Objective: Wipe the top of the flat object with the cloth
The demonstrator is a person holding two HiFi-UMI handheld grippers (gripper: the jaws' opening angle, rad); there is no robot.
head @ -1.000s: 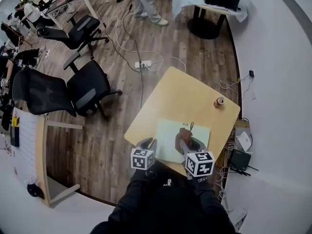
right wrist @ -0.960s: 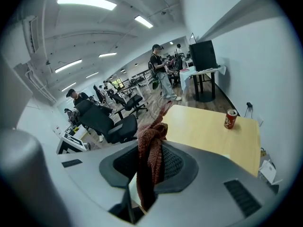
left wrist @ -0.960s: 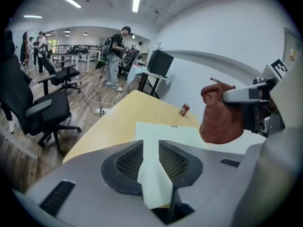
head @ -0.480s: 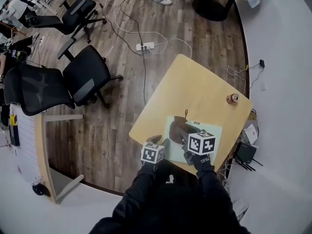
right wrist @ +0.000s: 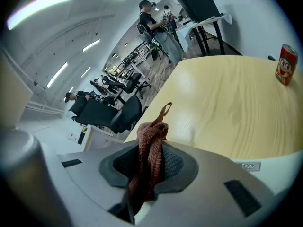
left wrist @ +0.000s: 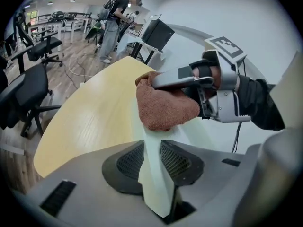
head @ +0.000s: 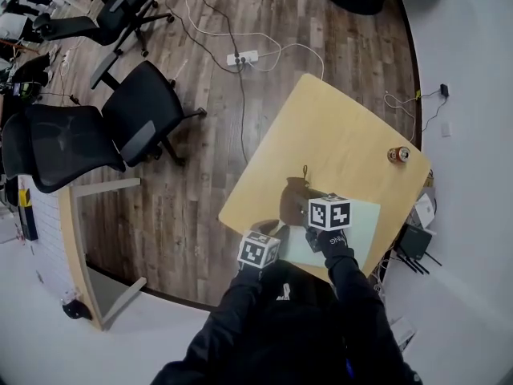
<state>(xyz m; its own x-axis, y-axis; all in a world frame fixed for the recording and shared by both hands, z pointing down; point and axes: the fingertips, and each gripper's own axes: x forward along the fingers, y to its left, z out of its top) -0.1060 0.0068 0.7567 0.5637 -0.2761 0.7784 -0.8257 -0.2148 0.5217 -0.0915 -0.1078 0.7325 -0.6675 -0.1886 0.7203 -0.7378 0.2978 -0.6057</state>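
Note:
A pale green flat sheet point(head: 357, 220) lies at the near corner of the round-cornered wooden table point(head: 337, 131). My left gripper point(head: 268, 231) is at the sheet's near left edge. In the left gripper view its jaws point(left wrist: 151, 150) have just been closing, and their pads press on the sheet's edge point(left wrist: 154, 174). My right gripper point(head: 309, 215) is shut on a brown terry cloth point(head: 294, 198), which rests on the sheet's left part. The cloth point(left wrist: 163, 107) bulges under the right gripper's fingers point(left wrist: 177, 78). In the right gripper view the cloth point(right wrist: 150, 145) is bunched between the jaws point(right wrist: 149, 161), its loop sticking up.
A red drink can point(head: 398, 155) stands near the table's far right edge point(right wrist: 286, 64). Black office chairs point(head: 144, 123) and a power strip point(head: 240, 58) with cables are on the wood floor to the left. Boxes and wires point(head: 414, 243) lie by the wall at right.
Both grippers have come down to the table. The right one lowered the cloth onto the sheet; the left one reached the sheet's near edge and took hold of it.

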